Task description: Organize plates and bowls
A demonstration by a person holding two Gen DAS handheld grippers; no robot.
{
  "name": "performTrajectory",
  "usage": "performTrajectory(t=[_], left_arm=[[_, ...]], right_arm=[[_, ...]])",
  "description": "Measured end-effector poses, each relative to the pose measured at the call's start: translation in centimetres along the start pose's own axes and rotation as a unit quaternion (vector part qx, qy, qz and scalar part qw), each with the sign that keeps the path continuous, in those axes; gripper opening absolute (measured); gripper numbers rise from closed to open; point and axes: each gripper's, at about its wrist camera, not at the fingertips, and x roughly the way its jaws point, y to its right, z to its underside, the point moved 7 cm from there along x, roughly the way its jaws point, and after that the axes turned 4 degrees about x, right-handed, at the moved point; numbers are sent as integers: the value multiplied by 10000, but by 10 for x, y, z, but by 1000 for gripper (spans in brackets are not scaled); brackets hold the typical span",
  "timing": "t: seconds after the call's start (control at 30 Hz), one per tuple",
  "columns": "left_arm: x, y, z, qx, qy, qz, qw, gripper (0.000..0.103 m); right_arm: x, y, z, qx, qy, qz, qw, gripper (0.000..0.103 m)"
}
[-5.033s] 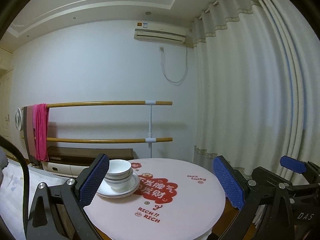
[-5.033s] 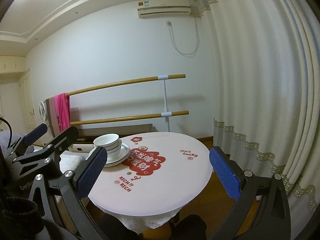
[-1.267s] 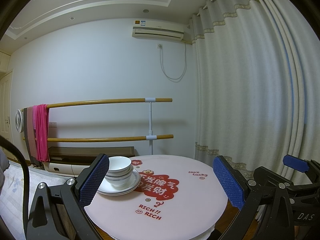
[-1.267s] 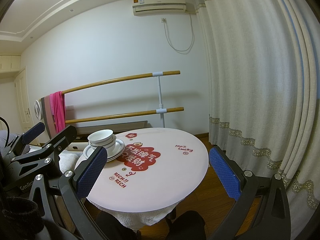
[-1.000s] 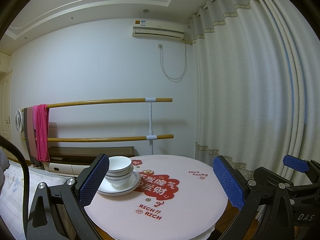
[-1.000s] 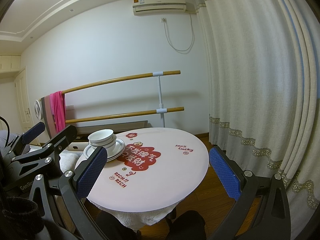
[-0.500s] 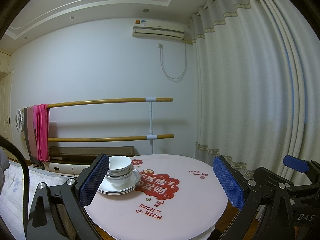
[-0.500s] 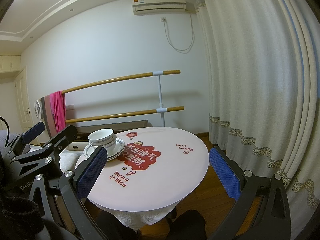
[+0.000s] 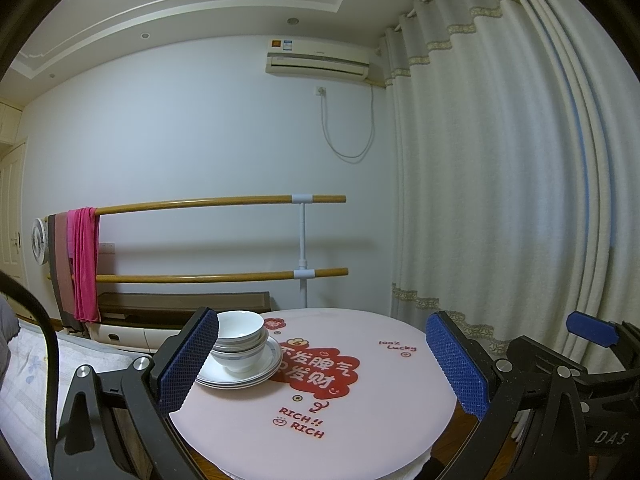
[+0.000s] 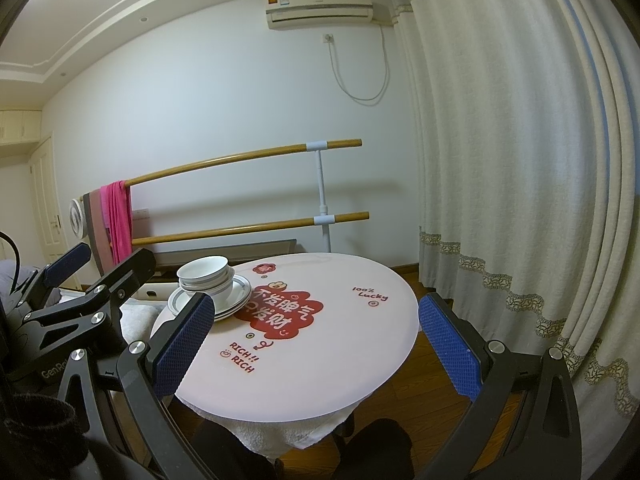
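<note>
A stack of white bowls [image 9: 240, 338] sits on a stack of white plates [image 9: 256, 372] at the far left of a round pink table [image 9: 360, 412]. The same bowls [image 10: 206, 274] and plates [image 10: 236, 296] show in the right wrist view. My left gripper [image 9: 324, 364] is open and empty, held back from the table's near edge. My right gripper [image 10: 316, 340] is open and empty, also short of the table. The left gripper's body shows at the left of the right wrist view [image 10: 80, 300].
The table [image 10: 340, 360] has a red printed design in its middle. A wooden double bar rack [image 9: 200, 240] with a pink cloth [image 9: 84, 264] stands behind it. White curtains [image 9: 500, 200] hang to the right. A bed [image 9: 28, 368] lies at the left.
Over five seconds both grippers pulled back and tilted slightly, so the table sits a little lower and farther. In the last second nothing visibly moved.
</note>
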Motion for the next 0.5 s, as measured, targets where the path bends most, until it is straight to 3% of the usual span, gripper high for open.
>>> performTrajectory(t=[0.5], left_arm=[[2, 1, 2, -28, -38, 2, 10000, 102]], right_arm=[[-1, -3, 5, 5, -23, -4, 10000, 103]])
